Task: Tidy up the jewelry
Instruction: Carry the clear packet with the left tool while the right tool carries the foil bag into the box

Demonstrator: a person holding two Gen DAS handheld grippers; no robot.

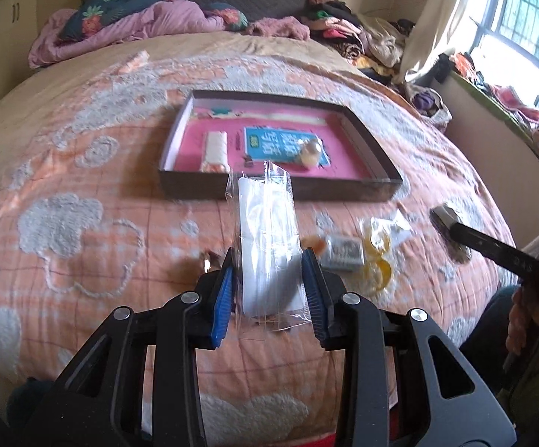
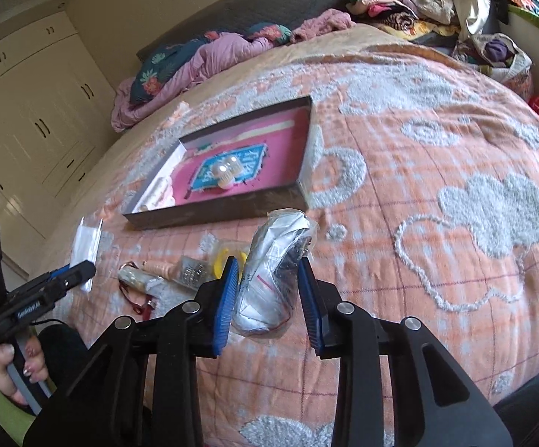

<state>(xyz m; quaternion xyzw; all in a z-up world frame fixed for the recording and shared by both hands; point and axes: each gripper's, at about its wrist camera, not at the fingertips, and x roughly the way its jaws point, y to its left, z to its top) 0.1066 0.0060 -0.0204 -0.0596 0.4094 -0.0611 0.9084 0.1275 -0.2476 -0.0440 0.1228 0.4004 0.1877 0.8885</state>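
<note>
On the left side of the orange bedspread (image 1: 83, 186), the left gripper (image 1: 267, 279) has its blue pads pressed against the two sides of a clear flat packet (image 1: 267, 238) with a white card inside, pinching it so it stands upright above the cover. Just left of that gripper a small gold ring (image 1: 207, 260) lies on the fabric. Beyond the packet sits the shallow dark box (image 1: 280, 186) with a pink floor, holding a white wrapped roll (image 1: 215, 149), a blue card (image 1: 280, 145) and a small clear jar (image 1: 310, 151) resting on that card. To the right of the packet a loose group of small items lies on the bedspread: a little clear case of studs (image 1: 344, 255) and yellow hoops in a plastic bag (image 1: 379, 253). Farther right, the right gripper (image 2: 269, 287) is closed on a crumpled clear bag (image 2: 277, 268) with dark contents, both blue pads touching it, near the box's front right corner. From the right wrist view, a red cord (image 2: 137, 300) lies near the left gripper.
</note>
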